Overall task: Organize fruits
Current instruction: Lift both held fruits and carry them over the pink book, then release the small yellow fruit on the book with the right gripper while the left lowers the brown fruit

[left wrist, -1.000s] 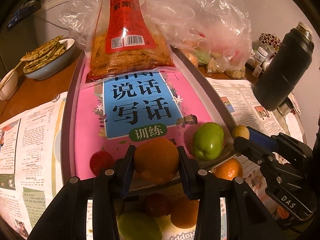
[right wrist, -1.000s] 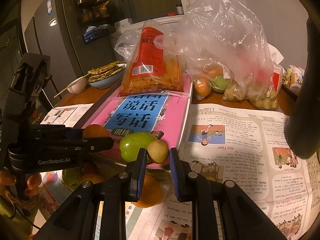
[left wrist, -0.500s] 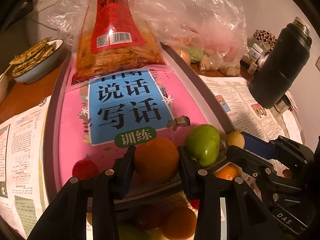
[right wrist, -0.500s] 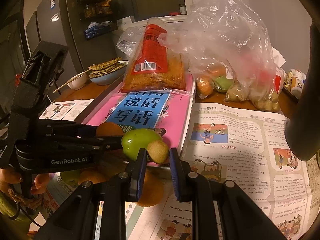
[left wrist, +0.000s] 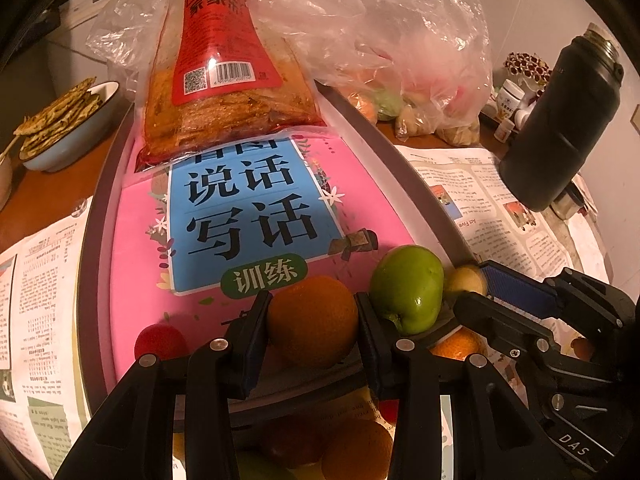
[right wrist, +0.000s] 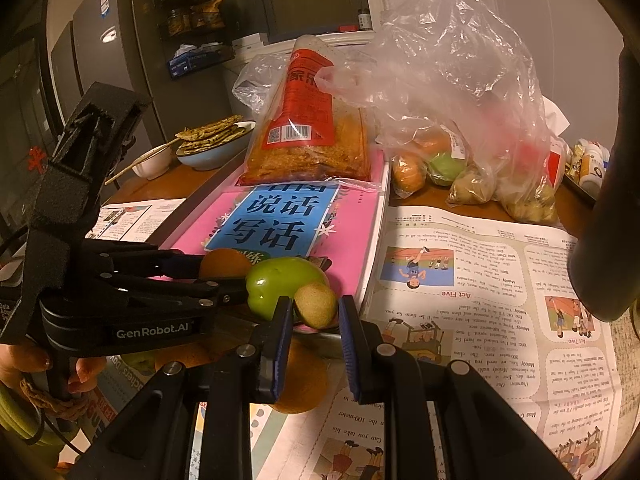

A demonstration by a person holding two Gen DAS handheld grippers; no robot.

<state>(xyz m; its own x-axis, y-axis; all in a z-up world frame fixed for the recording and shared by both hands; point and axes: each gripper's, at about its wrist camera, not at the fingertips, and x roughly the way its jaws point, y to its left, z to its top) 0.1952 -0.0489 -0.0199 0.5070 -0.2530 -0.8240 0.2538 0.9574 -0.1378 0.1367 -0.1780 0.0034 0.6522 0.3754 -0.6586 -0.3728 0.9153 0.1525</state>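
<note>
Two black grippers meet at the bottom of both views over a grey-rimmed tray [left wrist: 404,160]. At lower centre of the left wrist view, the left gripper [left wrist: 312,316] has its jaws clamped on a round orange fruit [left wrist: 313,320], both pads pressed to its sides, above the tray's near edge. Just right of it a glossy green apple-like fruit [left wrist: 407,292] sits on the pink and blue Chinese workbook [left wrist: 256,200] lining the tray, with a small red fruit [left wrist: 160,340] at lower left. In the right wrist view, the right gripper [right wrist: 314,332] sits low at centre, its blue-padded jaws parted around a small tan kiwi-like fruit [right wrist: 316,305]; I see a gap on the right side, so it isn't gripped. That fruit touches the green one. Below the tray edge, more oranges [left wrist: 356,446] lie on newspaper [right wrist: 480,280]. Further up, a red-labelled clear snack bag [left wrist: 224,80] rests on the workbook. Beyond, at upper right, is a crumpled clear plastic bag of produce [right wrist: 460,112].
</note>
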